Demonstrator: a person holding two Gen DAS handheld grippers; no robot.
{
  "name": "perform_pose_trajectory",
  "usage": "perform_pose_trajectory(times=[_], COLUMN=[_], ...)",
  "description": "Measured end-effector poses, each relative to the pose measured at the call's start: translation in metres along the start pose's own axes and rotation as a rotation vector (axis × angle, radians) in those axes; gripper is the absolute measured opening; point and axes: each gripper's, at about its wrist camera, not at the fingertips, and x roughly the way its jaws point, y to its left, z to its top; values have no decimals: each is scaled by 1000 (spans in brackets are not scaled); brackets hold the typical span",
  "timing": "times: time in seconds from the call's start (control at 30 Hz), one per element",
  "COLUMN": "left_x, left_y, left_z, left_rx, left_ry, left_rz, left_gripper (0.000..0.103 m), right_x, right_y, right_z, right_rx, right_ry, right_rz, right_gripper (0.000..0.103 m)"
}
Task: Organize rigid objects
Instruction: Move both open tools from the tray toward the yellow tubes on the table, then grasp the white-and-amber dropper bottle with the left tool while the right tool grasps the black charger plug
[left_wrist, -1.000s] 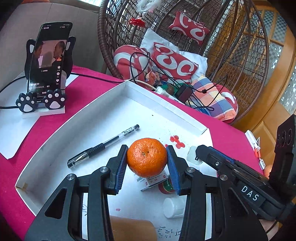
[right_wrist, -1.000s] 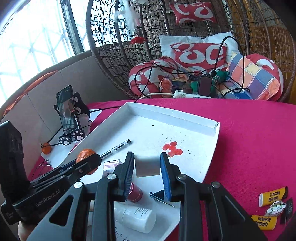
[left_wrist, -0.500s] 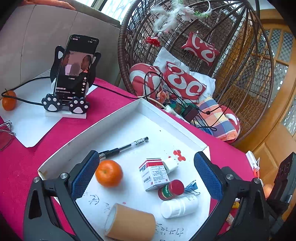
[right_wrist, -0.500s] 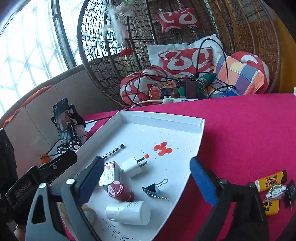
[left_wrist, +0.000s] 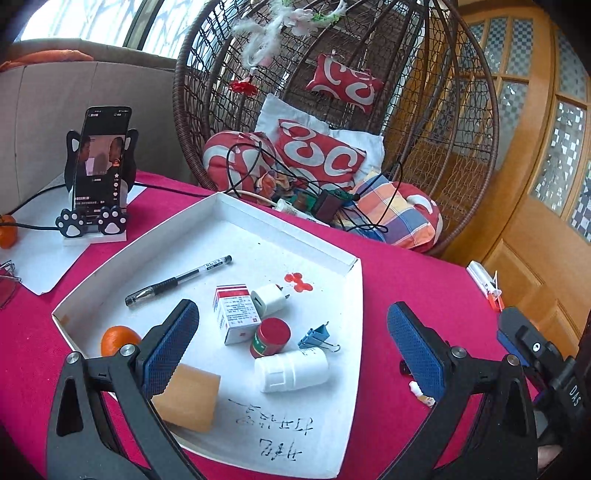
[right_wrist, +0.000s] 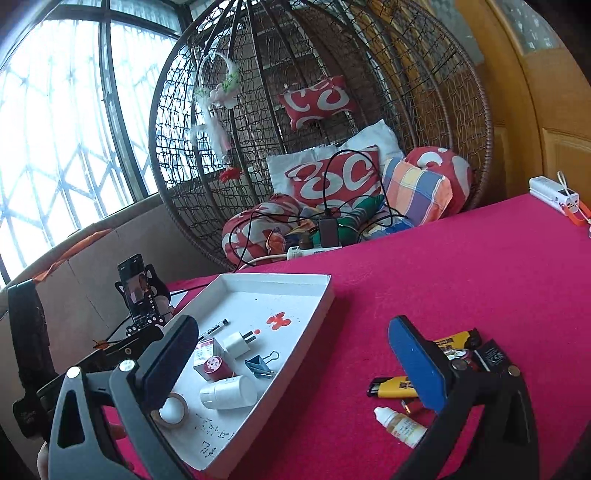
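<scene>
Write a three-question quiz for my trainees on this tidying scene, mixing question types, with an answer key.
1. True or false: the round orange tangerine lies inside the shallow white cardboard tray.
2. Multiple choice: the blue metal binder clip lies nearest to which item? A) black gel pen B) white plastic pill bottle C) black smartphone on the paw-shaped stand
3. Fill in: on the red tablecloth, outside the tray, the yellow lighter lies beside the right gripper, whose fingers stand ____.

Key: 1 true; 2 B; 3 open, nothing between them.
</scene>
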Motion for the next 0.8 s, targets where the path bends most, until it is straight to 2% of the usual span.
perform_pose_trajectory(times=[0.13,0.27,0.4,0.53,0.7,0.8], left_x=[3,7,16,30,49,62], left_y=[-13,-29,-48,-72,-112,-143], left_z=[-6,-12,-22,-39,-68,-88], left_rx=[36,80,134,215,318,424], left_ry=[25,51,92,167,278,323], left_rz=[-3,-14,-35,-65,-132,-175], left_gripper=[103,103,103,103,103,103], right_x=[-23,-44,-59,-68,-73,-76], right_y=[-25,-54,-91,-122,-151,-162], right_z=[-1,-6,-13,-24,-35,-40], right_rx=[21,22,84,141,218,274], right_ry=[-47,-86,-77,-62,-31,-25], right_rz=[-50,-157,-252,-324,-355,-334], right_gripper=[103,103,103,103,103,103])
